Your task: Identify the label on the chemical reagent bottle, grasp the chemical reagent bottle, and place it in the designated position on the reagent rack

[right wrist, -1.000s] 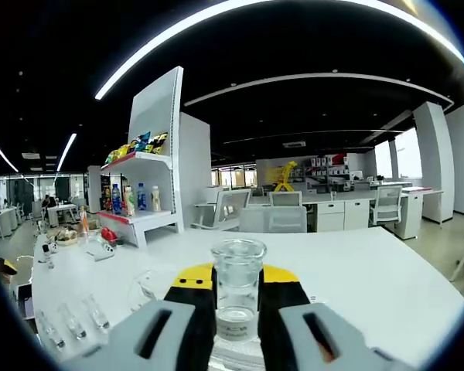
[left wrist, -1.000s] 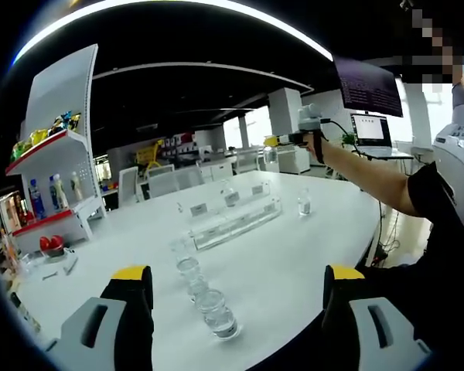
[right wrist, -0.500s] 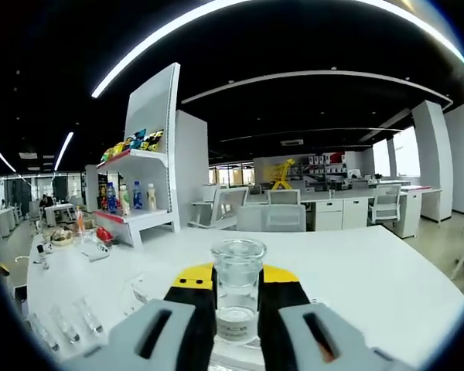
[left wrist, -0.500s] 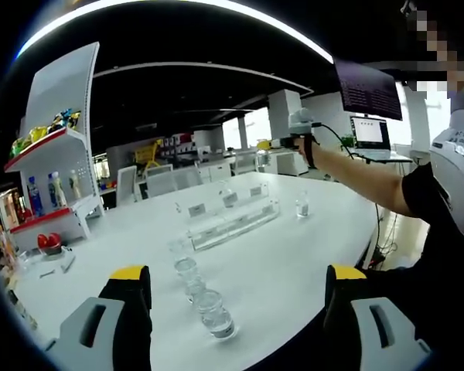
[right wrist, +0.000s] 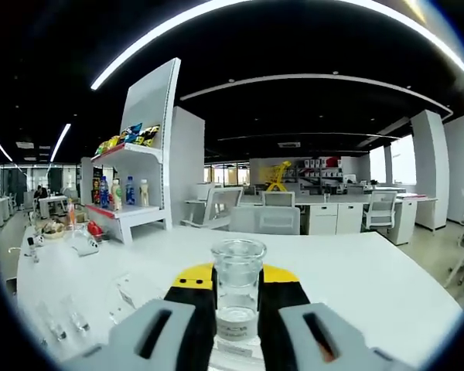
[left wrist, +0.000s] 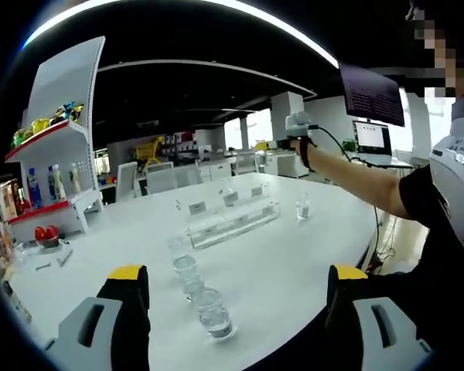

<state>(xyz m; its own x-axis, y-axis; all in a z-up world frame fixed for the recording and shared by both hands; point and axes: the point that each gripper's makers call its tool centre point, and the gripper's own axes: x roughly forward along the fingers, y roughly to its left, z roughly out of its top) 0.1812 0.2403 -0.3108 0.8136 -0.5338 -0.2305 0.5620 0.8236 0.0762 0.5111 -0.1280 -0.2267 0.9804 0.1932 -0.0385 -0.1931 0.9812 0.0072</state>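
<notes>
My right gripper (right wrist: 236, 313) holds the reagent bottle (right wrist: 237, 287) clenched upright, raised for label reading; left gripper (left wrist: 230, 309) fingers released, idle above table (left wrist: 294, 255).

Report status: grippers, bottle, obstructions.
Right gripper shut on reagent bottle, held above the table. Left gripper open, holding nothing. Reagent rack ahead; row of bottles near left fingers.
</notes>
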